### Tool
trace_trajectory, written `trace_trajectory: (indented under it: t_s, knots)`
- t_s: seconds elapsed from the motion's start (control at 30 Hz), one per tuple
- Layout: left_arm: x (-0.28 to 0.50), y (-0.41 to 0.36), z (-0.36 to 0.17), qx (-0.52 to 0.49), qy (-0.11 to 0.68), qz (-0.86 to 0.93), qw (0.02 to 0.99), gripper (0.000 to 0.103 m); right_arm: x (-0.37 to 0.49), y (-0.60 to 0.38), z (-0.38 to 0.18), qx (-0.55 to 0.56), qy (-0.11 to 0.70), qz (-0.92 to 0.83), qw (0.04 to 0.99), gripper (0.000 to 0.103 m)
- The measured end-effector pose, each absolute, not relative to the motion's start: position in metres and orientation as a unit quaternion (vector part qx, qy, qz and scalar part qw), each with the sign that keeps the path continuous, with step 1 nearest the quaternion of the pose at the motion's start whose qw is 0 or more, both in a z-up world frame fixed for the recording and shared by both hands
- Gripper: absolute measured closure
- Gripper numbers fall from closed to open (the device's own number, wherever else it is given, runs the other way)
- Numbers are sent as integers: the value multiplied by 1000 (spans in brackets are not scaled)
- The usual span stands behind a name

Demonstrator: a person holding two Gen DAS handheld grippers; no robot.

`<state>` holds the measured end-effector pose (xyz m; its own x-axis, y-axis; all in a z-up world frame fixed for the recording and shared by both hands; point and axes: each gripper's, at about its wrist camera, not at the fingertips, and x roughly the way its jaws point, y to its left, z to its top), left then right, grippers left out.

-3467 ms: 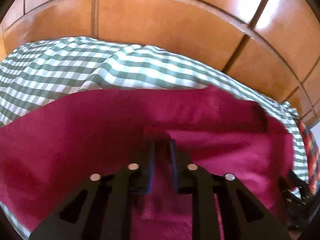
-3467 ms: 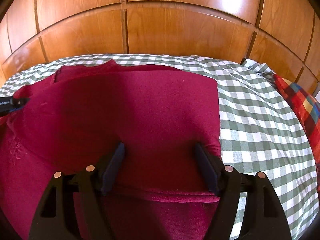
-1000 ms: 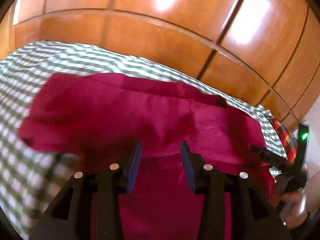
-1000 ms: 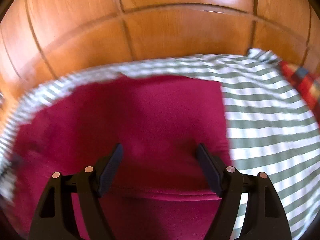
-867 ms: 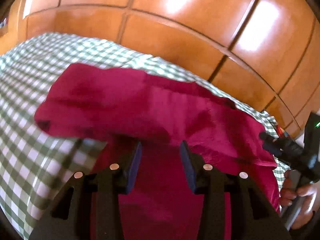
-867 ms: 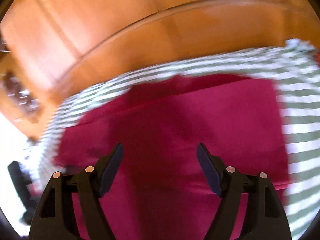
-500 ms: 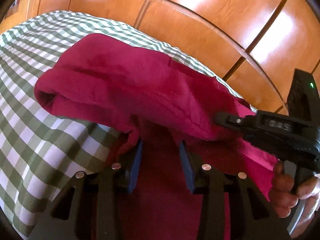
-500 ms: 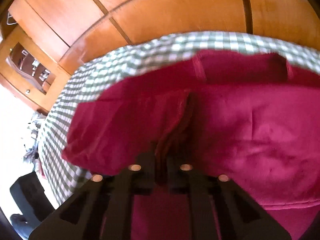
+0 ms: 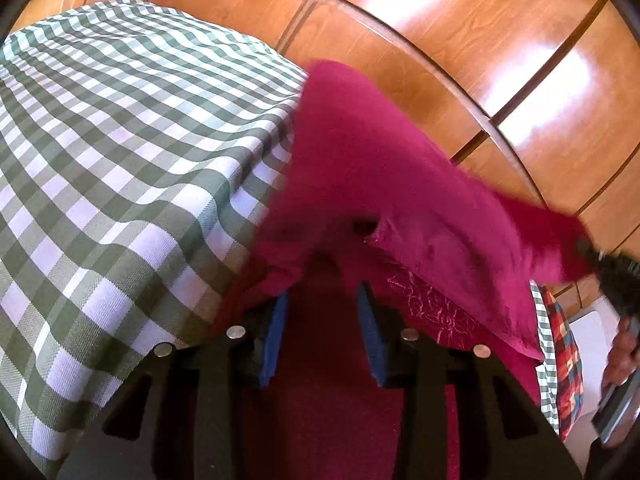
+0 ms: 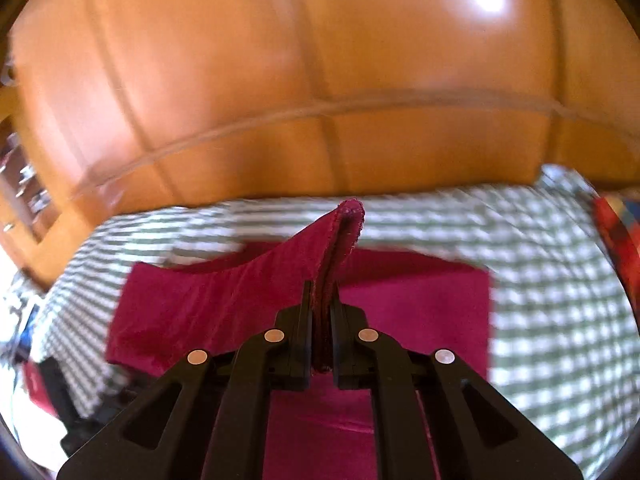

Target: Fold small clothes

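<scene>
checked green-white cloth (image 9: 120,152) spread flat | wooden panelling (image 10: 320,80) behind | plaid fabric (image 9: 564,360) at far edge

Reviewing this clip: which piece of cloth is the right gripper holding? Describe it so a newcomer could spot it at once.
Start at the green-and-white checked cloth in front of the wooden panelling. On it lies the crimson garment; the right gripper is shut on a doubled edge of it, lifted upright. It is plain and dark red, unlike the checked cloth and the red plaid fabric at the right.

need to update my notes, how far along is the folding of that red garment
Partly folded: the red garment lies in layers on the checked cloth. In hand: the right gripper pinches a lifted edge; the left gripper has been closing around cloth. Left: laying that flap down.
</scene>
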<state>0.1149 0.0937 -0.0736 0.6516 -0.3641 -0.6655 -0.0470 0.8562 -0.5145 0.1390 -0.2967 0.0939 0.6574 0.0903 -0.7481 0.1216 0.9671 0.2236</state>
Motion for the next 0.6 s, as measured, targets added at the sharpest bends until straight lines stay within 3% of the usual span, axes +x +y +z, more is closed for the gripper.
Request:
trace_trajectory:
  t_s: [0.2, 0.4, 0.6]
  knots:
    - [114, 95, -73, -250, 419, -73, 870, 79, 122, -342, 24, 189, 468, -46, 862, 97]
    - [105, 91, -62, -195, 435, -51, 878, 81, 116, -348, 14, 212, 463, -35, 860, 97]
    - [74, 84, -29, -122, 407, -65, 903, 69, 100, -359, 21, 230, 464, -14, 855, 95]
